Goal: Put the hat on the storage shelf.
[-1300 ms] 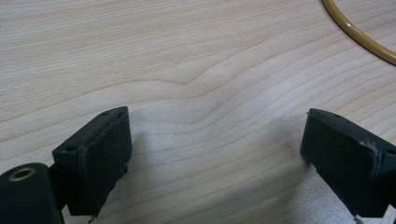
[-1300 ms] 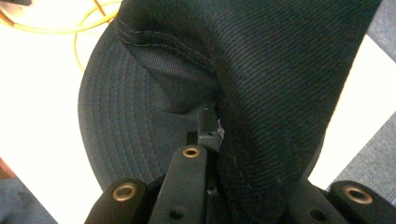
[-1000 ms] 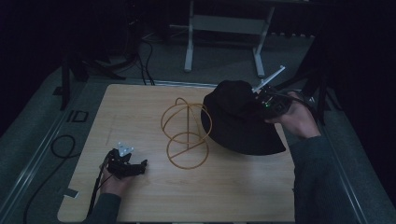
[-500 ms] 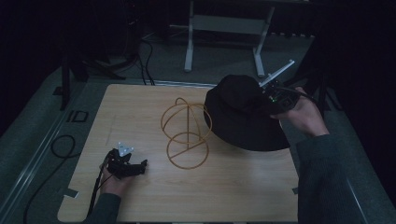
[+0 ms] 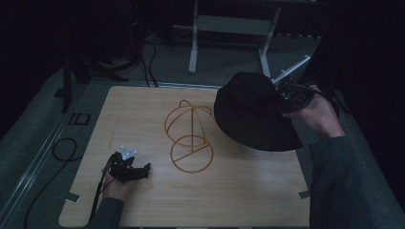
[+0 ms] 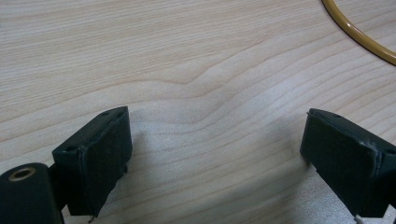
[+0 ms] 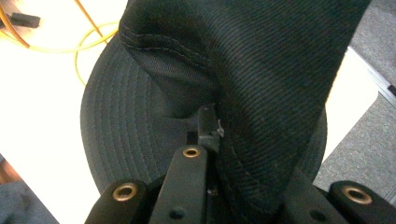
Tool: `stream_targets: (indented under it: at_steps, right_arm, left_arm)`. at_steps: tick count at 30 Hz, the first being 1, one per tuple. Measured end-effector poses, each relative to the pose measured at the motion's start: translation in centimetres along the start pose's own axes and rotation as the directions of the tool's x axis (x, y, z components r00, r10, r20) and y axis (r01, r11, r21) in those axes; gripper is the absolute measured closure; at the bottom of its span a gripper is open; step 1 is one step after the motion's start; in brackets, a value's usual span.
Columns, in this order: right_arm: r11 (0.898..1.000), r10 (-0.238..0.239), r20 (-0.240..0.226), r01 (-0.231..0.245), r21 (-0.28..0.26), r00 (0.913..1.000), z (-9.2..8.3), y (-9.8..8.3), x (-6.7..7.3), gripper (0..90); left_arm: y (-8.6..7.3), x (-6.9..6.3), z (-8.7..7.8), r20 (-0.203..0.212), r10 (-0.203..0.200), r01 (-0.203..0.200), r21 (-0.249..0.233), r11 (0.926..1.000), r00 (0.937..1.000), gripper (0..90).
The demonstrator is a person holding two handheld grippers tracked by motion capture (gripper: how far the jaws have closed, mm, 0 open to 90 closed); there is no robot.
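A black hat point(image 5: 253, 112) is hanging from the right hand-held gripper point(image 5: 286, 98), lifted off the bench point(image 5: 143, 109) over its far right part. In the right gripper view the hat point(image 7: 261, 70) is draping over that hand-held gripper point(image 7: 210, 128), whose jaws are pinched together on a fold of the fabric by the crown, with the brim spreading below. Just to the left of the hat, a wire hat stand point(image 5: 190, 136) is sitting on the bench, apart from the brim. Well away, near the front left of the bench, the left hand-held gripper point(image 5: 138, 171) is resting low, its jaws standing wide apart on bare wood point(image 6: 210, 84) with nothing between them, the stand's ring point(image 6: 359, 37) just ahead.
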State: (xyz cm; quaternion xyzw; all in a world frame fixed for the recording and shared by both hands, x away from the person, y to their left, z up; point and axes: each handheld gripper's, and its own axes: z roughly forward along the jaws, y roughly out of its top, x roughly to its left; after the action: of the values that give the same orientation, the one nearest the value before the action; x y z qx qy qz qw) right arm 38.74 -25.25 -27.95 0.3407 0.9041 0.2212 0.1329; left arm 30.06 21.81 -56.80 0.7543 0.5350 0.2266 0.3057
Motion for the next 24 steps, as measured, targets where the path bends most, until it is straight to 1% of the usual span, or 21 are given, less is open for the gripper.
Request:
stream_targets:
  at_steps: [6,15,19,24]
  right_arm:
    - [1.000,-0.002,-0.002,0.001,-0.024,1.0000,-0.7,0.2,0.0,88.2]
    - [0.999,-0.008,-0.008,0.008,-0.036,0.9999,-1.3,0.4,0.1,88.2]
    - [0.999,-0.014,-0.020,0.012,-0.050,0.9997,-1.6,0.4,0.2,88.2]
    - [0.997,-0.015,-0.021,0.014,-0.069,0.9997,-2.1,0.5,0.3,88.2]
  left_arm:
    - [0.0,0.0,0.0,0.000,0.000,0.000,0.000,1.0000,1.0000,9.4]
    - [0.0,0.0,0.0,0.001,0.000,0.000,-0.002,1.0000,1.0000,9.3]
    - [0.0,0.0,0.0,0.000,0.000,0.000,-0.002,1.0000,1.0000,9.4]
    - [0.0,0.0,0.0,0.000,0.000,0.000,-0.004,1.0000,1.0000,9.4]
